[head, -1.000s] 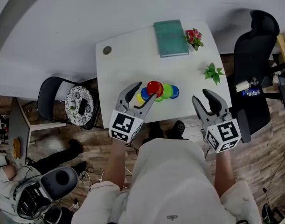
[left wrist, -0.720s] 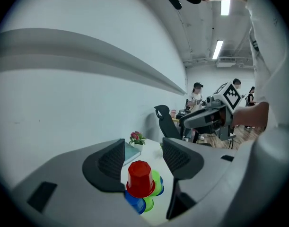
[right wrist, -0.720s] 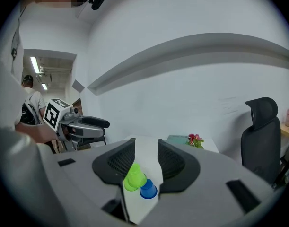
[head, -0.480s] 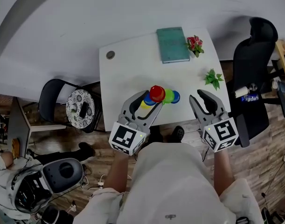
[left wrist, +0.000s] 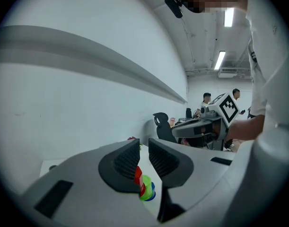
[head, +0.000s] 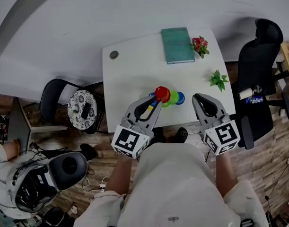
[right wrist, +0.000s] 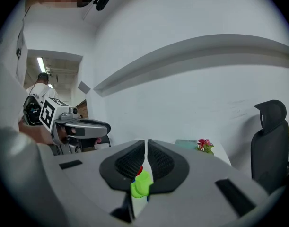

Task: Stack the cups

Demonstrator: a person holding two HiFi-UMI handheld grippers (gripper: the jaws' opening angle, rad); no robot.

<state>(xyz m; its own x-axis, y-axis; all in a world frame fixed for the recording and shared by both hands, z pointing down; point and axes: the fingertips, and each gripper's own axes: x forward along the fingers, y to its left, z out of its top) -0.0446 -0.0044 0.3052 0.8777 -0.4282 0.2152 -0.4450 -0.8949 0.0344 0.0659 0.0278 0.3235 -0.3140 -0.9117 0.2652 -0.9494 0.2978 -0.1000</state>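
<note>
The left gripper [head: 153,101] hangs at 7 o'clock from the cups [head: 167,95], with its tips right next to them. Its jaws have just been closing. Now there is only a thin gap between them, and nothing is in that gap. The right gripper [head: 198,98] hangs at 4 o'clock from the cups, a little way off. Its jaws have just been closing too. They almost touch, and they hold nothing.

So both grippers are empty and the cups sit in one bunch. This could mean the stack is made and the grippers are letting it be. It could also mean some cups are waiting to go onto the others. Either way, the left tips are so near that one small bump could knock the cups over. Any move beside them should be slow and gentle.

The cups are on the white table [head: 130,74], near the edge at 6 o'clock, close to the person. They are small, bright and shiny. A bit of a yellow cup [head: 148,111] shows through the left gripper. Next comes the red cup [head: 162,93], which looks the biggest and highest. Then comes the green cup [head: 173,97], and a blue cup [head: 181,98] is last. They touch each other. I cannot tell if they sit inside one another or only side by side.
</note>
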